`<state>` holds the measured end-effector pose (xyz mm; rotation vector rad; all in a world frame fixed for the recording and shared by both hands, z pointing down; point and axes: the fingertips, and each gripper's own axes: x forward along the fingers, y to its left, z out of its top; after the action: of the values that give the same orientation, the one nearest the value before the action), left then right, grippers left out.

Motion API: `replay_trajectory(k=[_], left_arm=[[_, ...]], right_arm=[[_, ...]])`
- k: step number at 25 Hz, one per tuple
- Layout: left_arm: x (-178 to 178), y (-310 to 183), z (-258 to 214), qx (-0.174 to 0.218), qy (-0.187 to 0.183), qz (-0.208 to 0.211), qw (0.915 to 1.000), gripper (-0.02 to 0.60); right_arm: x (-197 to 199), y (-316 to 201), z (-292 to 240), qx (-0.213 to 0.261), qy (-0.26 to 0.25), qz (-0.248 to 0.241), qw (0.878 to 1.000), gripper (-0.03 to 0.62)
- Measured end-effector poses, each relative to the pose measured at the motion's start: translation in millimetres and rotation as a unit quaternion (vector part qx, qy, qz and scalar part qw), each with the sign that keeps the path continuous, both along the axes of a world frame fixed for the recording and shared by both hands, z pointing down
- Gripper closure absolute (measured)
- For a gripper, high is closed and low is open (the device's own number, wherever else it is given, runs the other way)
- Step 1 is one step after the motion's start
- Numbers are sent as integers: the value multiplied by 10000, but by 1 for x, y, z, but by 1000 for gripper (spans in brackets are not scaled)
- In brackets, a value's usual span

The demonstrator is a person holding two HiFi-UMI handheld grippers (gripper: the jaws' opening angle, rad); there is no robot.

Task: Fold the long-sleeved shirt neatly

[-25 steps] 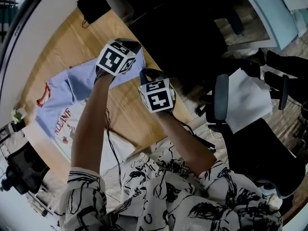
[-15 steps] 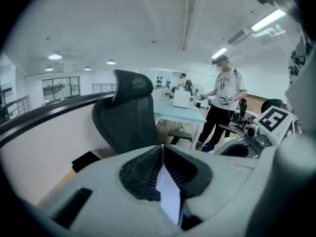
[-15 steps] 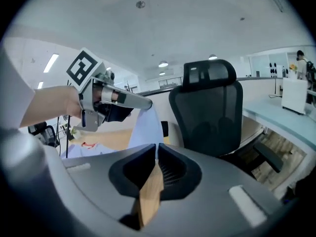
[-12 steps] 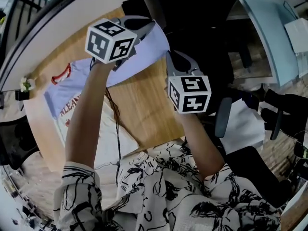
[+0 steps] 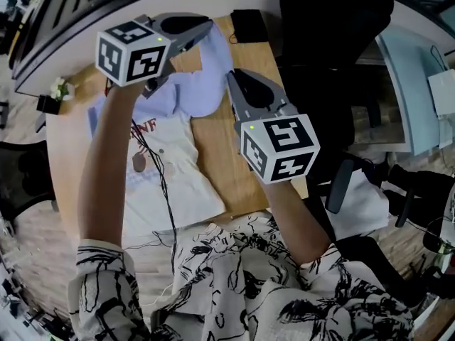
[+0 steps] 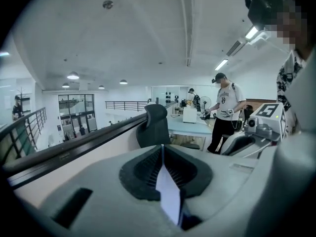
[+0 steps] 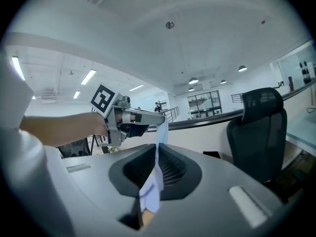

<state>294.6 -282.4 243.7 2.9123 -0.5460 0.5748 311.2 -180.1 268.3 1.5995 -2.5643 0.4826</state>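
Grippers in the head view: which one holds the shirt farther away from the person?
The left gripper, by the far edge of the table. Both pinch the long-sleeved shirt, but the right gripper holds it closer in.

The light wooden tabletop (image 5: 238,158) carries a pale lavender-and-white long-sleeved shirt with red print (image 5: 167,172), its lower body spread flat, and a flat black rectangular object (image 5: 249,25) beyond the shirt, near the far edge.
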Motion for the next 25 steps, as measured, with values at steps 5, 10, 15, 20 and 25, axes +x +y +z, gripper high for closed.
replay_trajectory(k=[5,10,15,20,25], left_arm=[[-108,9,-7,19,155,-176,9997,557],[-209,14,5,-6,-38,-6,10000,557],[-300,12,49,53,-593,244,9979,557],[-365,5,93,-96,-551,334,9979,557],[-416,-7,155,214,-1129,626,9914,557]], right_arm=[[-101,10,-7,47,234,-236,9994,566],[-200,13,5,-116,546,-249,9981,565],[-294,10,42,-282,859,-178,9957,565],[-370,3,90,-510,1160,-185,9918,565],[-422,-12,142,-704,1530,-323,9852,565]])
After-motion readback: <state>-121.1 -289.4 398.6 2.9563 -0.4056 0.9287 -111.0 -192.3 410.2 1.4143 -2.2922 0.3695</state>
